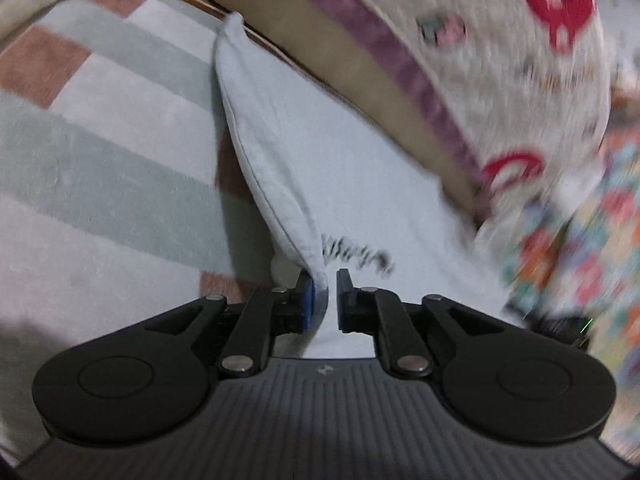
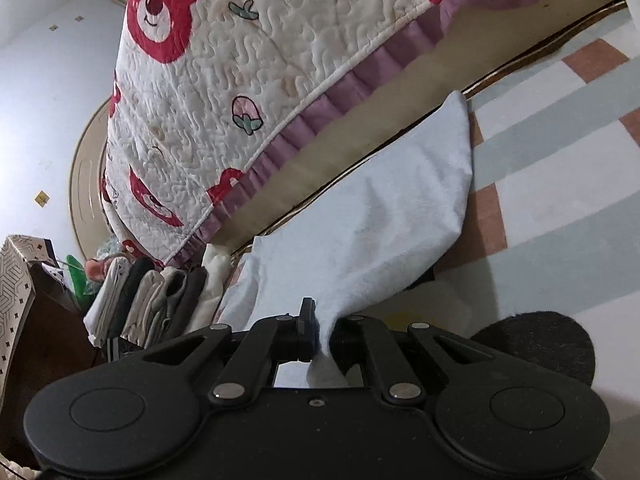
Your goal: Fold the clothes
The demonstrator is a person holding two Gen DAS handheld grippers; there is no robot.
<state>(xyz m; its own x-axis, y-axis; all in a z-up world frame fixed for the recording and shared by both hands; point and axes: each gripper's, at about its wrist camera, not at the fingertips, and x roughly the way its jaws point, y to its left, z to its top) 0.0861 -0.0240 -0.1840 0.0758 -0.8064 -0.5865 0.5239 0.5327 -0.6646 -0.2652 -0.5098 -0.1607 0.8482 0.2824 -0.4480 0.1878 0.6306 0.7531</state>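
A pale blue garment (image 1: 320, 152) with dark lettering hangs lifted over a striped rug, beside the bed. My left gripper (image 1: 325, 292) is shut on one edge of it; the cloth runs between the blue-padded fingers (image 1: 307, 300). In the right wrist view the same pale blue garment (image 2: 384, 216) stretches away from my right gripper (image 2: 325, 324), which is shut on another edge, the cloth bunched between its jaws. The far corner of the garment points up toward the bed frame.
A bed with a quilted bear-print cover (image 2: 248, 80) and purple frill (image 2: 320, 120) stands close behind the garment. A stack of folded clothes (image 2: 152, 296) lies at the left. The striped rug (image 1: 100, 152) covers the floor. A dark round mat (image 2: 540, 344) lies at the right.
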